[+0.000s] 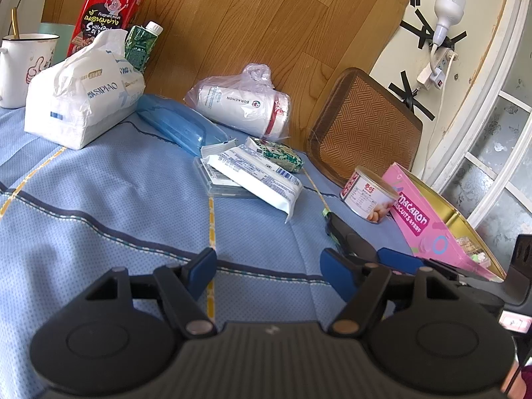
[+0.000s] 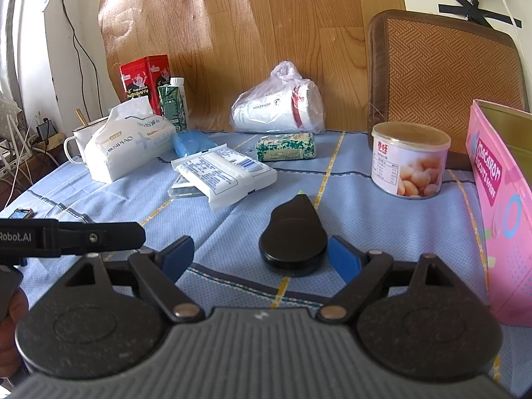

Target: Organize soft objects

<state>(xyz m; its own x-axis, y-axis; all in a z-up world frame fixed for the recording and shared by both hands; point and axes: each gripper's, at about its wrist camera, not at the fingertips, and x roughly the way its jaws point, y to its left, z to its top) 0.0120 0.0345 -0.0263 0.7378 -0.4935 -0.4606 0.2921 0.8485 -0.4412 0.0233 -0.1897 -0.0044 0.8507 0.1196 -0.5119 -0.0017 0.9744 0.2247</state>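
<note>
Hovering over the blue tablecloth (image 1: 99, 199), your left gripper (image 1: 267, 274) has its blue pads parted with only cloth between them. Your right gripper (image 2: 261, 256) stands wider apart, also holding nothing; a black teardrop-shaped tool (image 2: 292, 239) lies on the cloth just inside its right pad, whether touching you cannot tell.

Landmark: the white wipes pack (image 2: 226, 174), soft, flat, blue print, mid-cloth.
- It lies tilted on a clear flat case (image 1: 219, 186), which it mostly hides.
- Just behind it: a small green-patterned tissue packet (image 2: 286, 148), soft and squashed.
- Left and behind: a big white tissue bag (image 1: 83, 99), crumpled, one sheet sticking up from the top.
- Between that bag and the wipes: a blue plastic-wrapped bundle (image 1: 179, 123), contents hard to make out.
- Farther back: a white cup in a loose clear plastic bag (image 1: 246, 106), lying on its side against the wood-grain panel (image 1: 266, 26).

Other things:
- Right of the wipes: a round can (image 2: 410, 163) with a picture label, upright.
- Beyond the can to the right: a pink macaron tin (image 2: 498, 199), open, cut off by the right wrist view's edge.
- Behind the can: a woven mat (image 2: 445, 76) leaning upright.
- Back left: a red tin (image 1: 106, 10), a green carton (image 1: 141, 45), an enamel mug (image 1: 23, 66), partly behind the tissue bag.
</note>
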